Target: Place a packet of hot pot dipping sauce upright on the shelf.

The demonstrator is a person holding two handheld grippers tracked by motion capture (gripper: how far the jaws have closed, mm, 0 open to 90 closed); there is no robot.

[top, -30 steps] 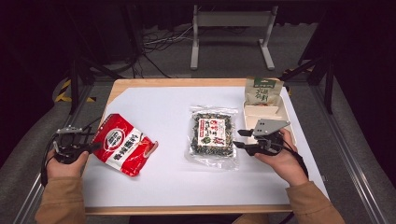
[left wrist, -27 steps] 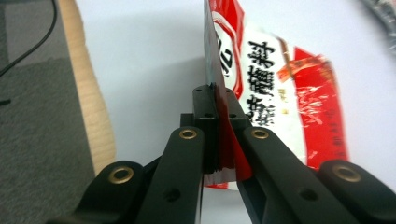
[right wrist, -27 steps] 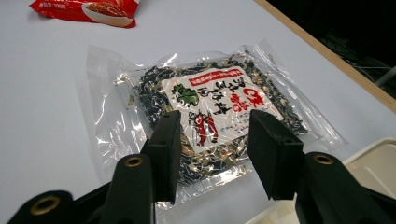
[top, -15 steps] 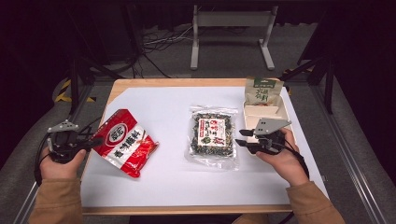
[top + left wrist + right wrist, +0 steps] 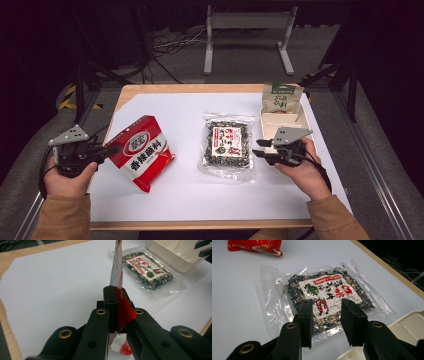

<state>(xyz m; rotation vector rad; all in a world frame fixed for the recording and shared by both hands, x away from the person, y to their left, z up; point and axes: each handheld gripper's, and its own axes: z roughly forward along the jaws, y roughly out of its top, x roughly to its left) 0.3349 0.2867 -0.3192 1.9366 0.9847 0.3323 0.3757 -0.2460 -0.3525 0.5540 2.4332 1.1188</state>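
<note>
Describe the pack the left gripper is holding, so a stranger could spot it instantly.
On the white table sheet, go to its left edge, where the left gripper pinches the red packet at one edge. It is opaque red and white; the clear packet shows dark contents.

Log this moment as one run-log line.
left gripper: shut on red packet, edge lifted | right gripper: jaws apart, just been closing, nothing between, above clear dried-mix bag | white tray: holds green pouch
</note>
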